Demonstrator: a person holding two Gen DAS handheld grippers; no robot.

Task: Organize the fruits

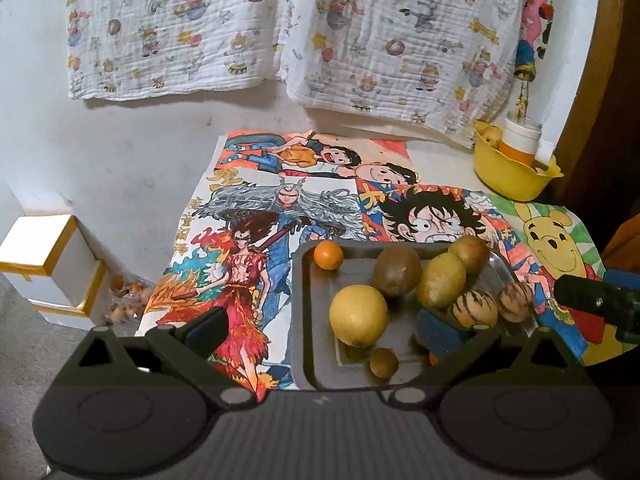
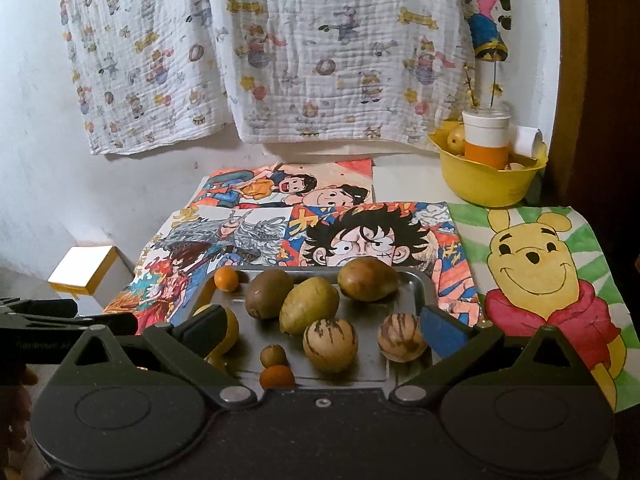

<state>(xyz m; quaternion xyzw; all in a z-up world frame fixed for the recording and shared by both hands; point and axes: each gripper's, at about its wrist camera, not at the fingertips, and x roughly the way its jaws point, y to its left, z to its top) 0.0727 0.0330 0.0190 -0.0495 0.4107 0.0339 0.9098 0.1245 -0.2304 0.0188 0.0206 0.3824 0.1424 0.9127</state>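
Note:
A metal tray [image 1: 301,320] lies on drawings and holds several fruits: a yellow lemon [image 1: 358,315], a kiwi [image 1: 397,269], a small orange [image 1: 328,255], two greenish oval fruits [image 1: 441,280] and two striped round fruits [image 1: 475,309]. My left gripper [image 1: 324,332] hovers open over the tray's near left part, with the lemon between its fingers but untouched. My right gripper [image 2: 324,328] is open above the tray [image 2: 420,284], spanning a striped fruit [image 2: 329,345]. The lemon [image 2: 232,332] is half hidden behind its left finger. A tiny kiwi [image 2: 273,355] and a small orange [image 2: 277,376] sit at the near rim.
A yellow bowl [image 2: 484,188] with a white and orange cup and a fruit stands at the back right. Colourful drawings [image 2: 540,272] cover the table. White boxes [image 1: 40,256] sit low at the left beside a bag of small fruits [image 1: 128,300]. A printed cloth [image 1: 280,32] hangs on the wall.

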